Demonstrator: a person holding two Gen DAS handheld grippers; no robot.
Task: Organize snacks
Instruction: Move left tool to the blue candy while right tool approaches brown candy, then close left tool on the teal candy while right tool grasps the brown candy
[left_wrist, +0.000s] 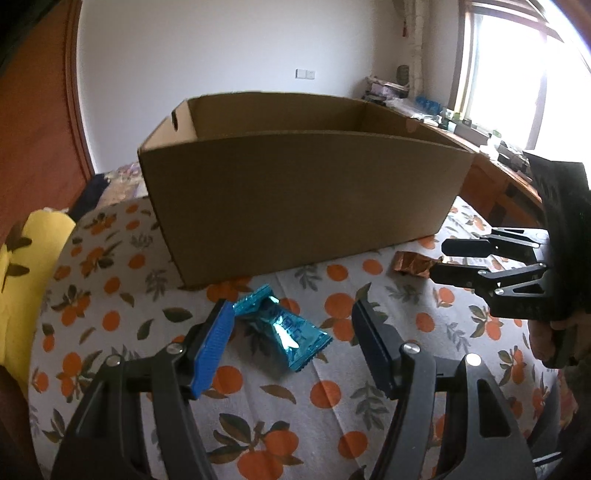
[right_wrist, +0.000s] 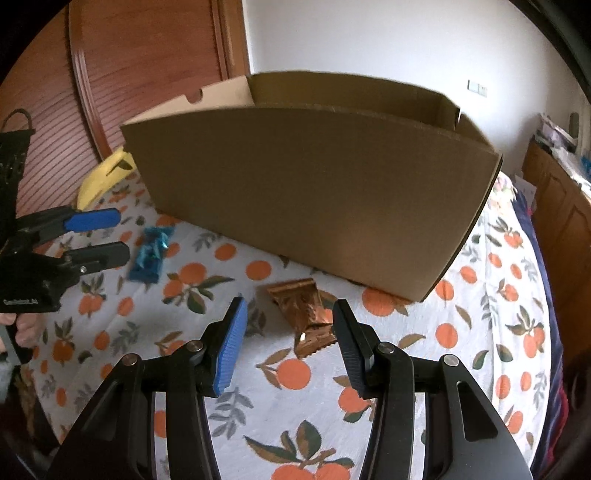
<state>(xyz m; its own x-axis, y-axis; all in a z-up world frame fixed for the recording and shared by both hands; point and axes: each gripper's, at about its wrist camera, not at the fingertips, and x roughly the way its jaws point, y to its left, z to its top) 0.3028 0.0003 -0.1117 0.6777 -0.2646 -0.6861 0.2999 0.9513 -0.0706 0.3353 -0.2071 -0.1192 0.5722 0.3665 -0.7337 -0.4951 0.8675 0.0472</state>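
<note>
A shiny blue snack packet (left_wrist: 286, 328) lies on the orange-patterned tablecloth (left_wrist: 332, 406), between the fingers of my open left gripper (left_wrist: 291, 317). It also shows in the right wrist view (right_wrist: 151, 254). A copper-brown snack packet (right_wrist: 306, 317) lies between the fingers of my open right gripper (right_wrist: 290, 314); it also shows in the left wrist view (left_wrist: 413, 264). A large open cardboard box (left_wrist: 295, 192) stands just behind both packets; it also shows in the right wrist view (right_wrist: 314, 192). What it holds is hidden. The right gripper (left_wrist: 443, 260) shows at the right of the left wrist view, the left gripper (right_wrist: 118, 236) at the left of the right wrist view.
A yellow cushion (left_wrist: 26, 280) lies at the table's left edge. A wooden door (right_wrist: 129, 74) stands behind the box. A cluttered wooden counter (left_wrist: 491, 155) runs under a bright window (left_wrist: 524, 74) at the right.
</note>
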